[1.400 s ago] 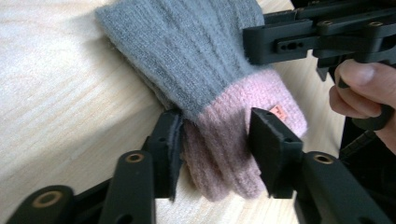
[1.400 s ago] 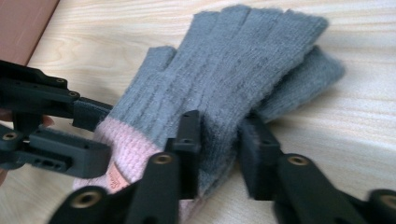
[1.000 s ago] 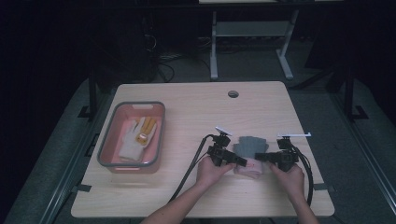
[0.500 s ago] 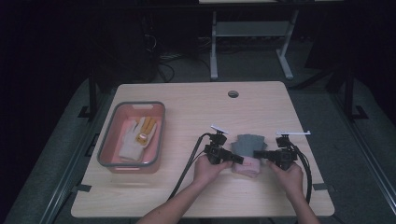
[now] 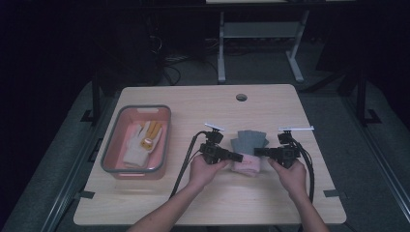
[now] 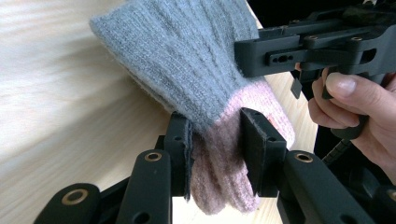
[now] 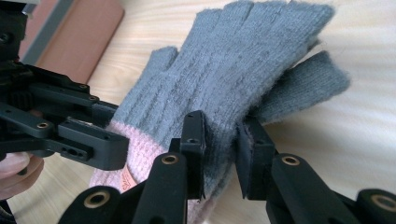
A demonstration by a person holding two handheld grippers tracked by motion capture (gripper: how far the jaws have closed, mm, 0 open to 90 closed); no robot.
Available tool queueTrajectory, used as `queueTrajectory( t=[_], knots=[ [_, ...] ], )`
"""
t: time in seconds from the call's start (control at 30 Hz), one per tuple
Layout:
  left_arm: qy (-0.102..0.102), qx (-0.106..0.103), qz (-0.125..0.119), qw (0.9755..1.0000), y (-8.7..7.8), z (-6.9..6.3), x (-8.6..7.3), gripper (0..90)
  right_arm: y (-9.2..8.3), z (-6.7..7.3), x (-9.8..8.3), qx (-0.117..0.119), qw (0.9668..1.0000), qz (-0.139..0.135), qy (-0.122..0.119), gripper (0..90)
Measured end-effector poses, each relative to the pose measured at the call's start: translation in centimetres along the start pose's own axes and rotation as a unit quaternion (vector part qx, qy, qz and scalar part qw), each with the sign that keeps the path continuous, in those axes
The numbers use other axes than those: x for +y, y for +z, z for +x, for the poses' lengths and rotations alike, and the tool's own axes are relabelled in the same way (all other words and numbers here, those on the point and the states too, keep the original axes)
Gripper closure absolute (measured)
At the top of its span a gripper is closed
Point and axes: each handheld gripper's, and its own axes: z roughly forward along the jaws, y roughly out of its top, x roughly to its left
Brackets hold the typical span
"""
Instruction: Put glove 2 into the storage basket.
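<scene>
A grey knit glove (image 5: 249,141) with a pink cuff (image 5: 245,166) lies on the wooden table (image 5: 270,104), right of centre, and both grippers have it pinched from opposite sides. The left gripper (image 5: 237,156) comes in from the glove's left edge; in the left gripper view its jaws have just been closing and now clamp the fabric where grey meets pink (image 6: 219,140), the cuff bunched between the pads. The right gripper (image 5: 258,152) comes in from the right edge, and in the right gripper view its jaws, also freshly closed, nip a fold of the grey palm (image 7: 219,135) just above the cuff.

The relation that matters: the glove's long axis runs away from the person, cuff nearest, fingers (image 7: 261,28) pointing toward the table's far edge, while the two grippers face each other across that axis, roughly level with one another at the cuff end. Neither hand is meaningfully nearer (each holds its own side). Any lift will therefore hang the glove fingers-down or trailing, the free grey end (image 6: 154,37) following behind.

A pinkish tray with a grey rim (image 5: 109,150) sits well apart to the left, already holding a white glove (image 5: 137,147) with some yellow-orange on it. Judging from that, the likely carry is leftward, so the left gripper would lead and the right would follow.
</scene>
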Motion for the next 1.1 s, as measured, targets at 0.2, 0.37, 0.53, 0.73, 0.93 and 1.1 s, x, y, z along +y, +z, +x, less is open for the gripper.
queueTrajectory(
  t=[0.2,0.37,0.53,0.73,0.93,1.1],
  knots=[
    [0.006,0.001,-0.013,0.9999,-1.8,0.0,0.2,65.5,0.2,1.4,1.1,0.009,0.9999,-0.001,-0.015,74.4],
    [0.009,0.006,-0.016,0.9998,-3.0,-0.2,0.2,65.5,0.4,2.4,1.8,0.011,0.9997,0.002,-0.021,74.5],
    [0.014,0.010,-0.022,0.9996,-3.9,-0.2,0.3,65.5,0.6,3.1,2.2,0.020,0.9995,0.002,-0.025,74.5],
    [0.015,0.013,-0.025,0.9995,-4.9,0.1,0.3,65.5,1.1,3.9,2.9,0.022,0.9992,0.007,-0.032,74.5],
    [0.014,0.014,-0.029,0.9994,-5.9,0.3,0.3,65.5,1.5,4.6,3.3,0.029,0.9988,0.007,-0.038,74.5],
    [0.014,0.015,-0.037,0.9991,-6.9,0.3,0.4,65.6,1.6,5.3,3.8,0.037,0.9986,0.007,-0.038,74.5]
  ],
)
